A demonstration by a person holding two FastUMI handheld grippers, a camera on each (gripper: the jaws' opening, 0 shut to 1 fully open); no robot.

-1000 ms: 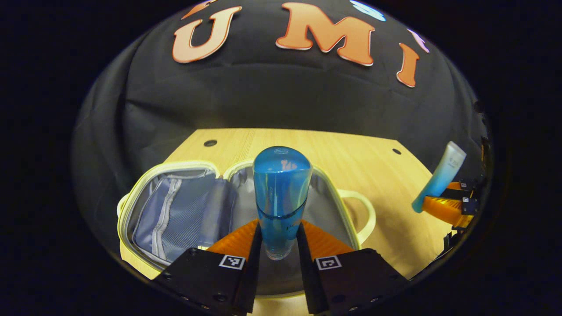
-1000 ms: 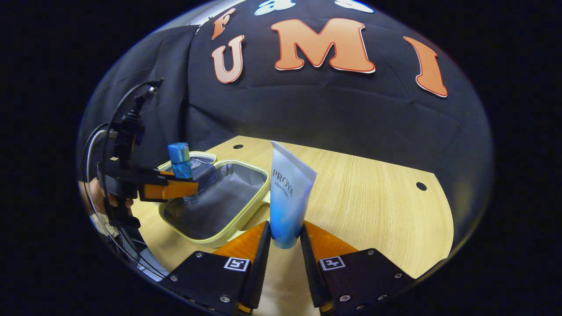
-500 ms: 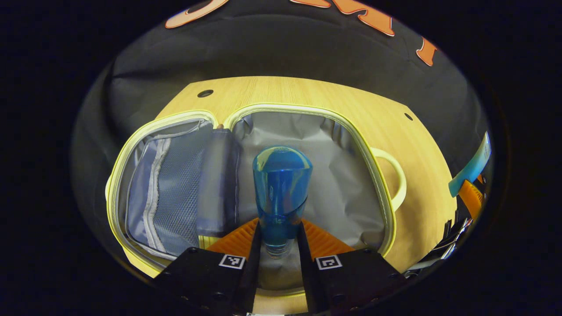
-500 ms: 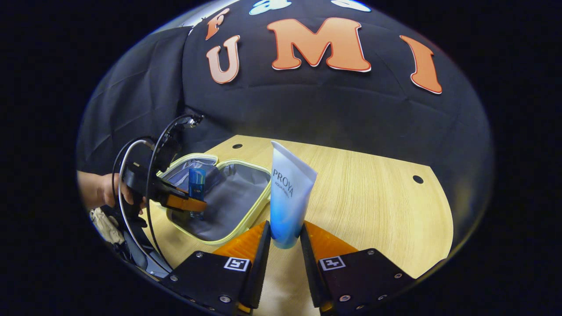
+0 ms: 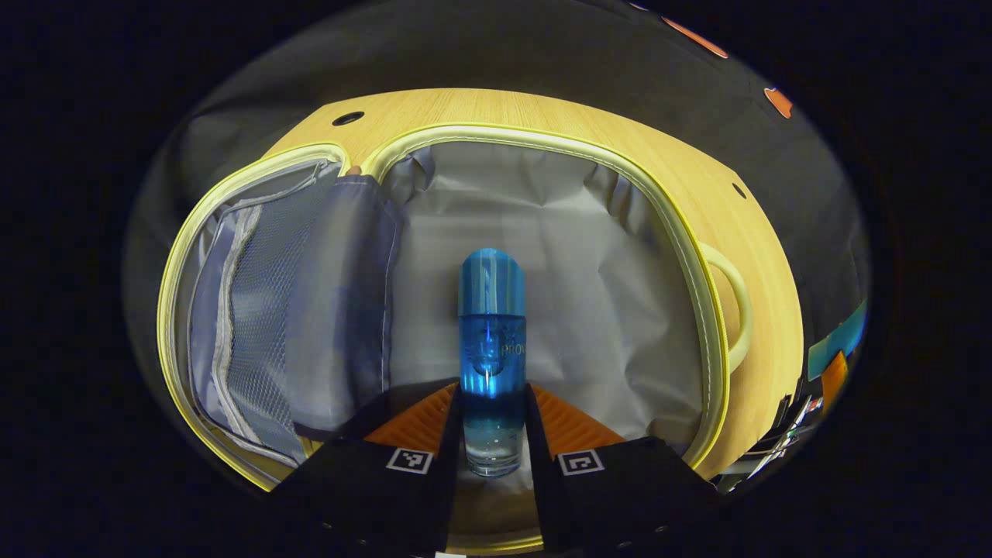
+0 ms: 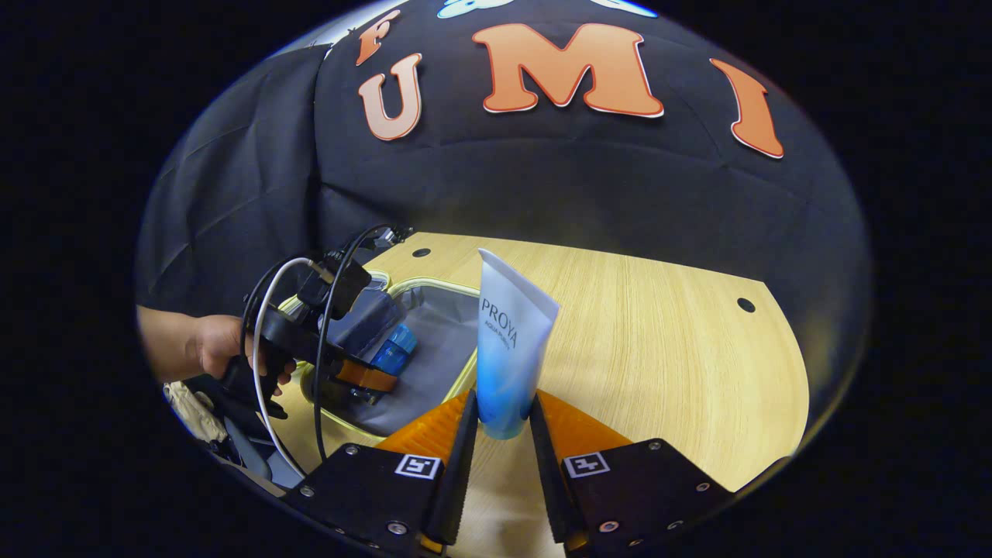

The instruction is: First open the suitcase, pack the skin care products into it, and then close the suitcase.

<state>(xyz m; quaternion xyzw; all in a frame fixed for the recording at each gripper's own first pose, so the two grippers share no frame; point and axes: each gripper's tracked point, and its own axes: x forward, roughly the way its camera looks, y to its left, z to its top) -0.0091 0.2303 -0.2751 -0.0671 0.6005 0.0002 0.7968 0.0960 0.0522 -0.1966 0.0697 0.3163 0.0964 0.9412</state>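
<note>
A pale wooden table (image 6: pixel 659 349) stands before the booth's black cloth wall, and on it a suitcase (image 5: pixel 697 310) with a yellow-green rim lies open, its grey lining exposed. In the left gripper view, the left gripper (image 5: pixel 494 434) has both fingers pressed against the lower body of a blue bottle (image 5: pixel 491 341), the bottle pointing forward over the grey lining of the case's larger half. To the left of that half is the other half of the case with a mesh pocket (image 5: pixel 256 310), and a looped handle (image 5: pixel 732 302) juts from the case's right edge. In the right gripper view, the right gripper (image 6: pixel 500 434) pinches the lower end of a white-to-blue tube (image 6: pixel 508 341), held upright above the bare table just right of the suitcase. Farther off in that same view, a person's hand (image 6: pixel 221 349) holds the left gripper low inside the open case, cables looping from it, the bottle's blue cap just beside the lining.
</note>
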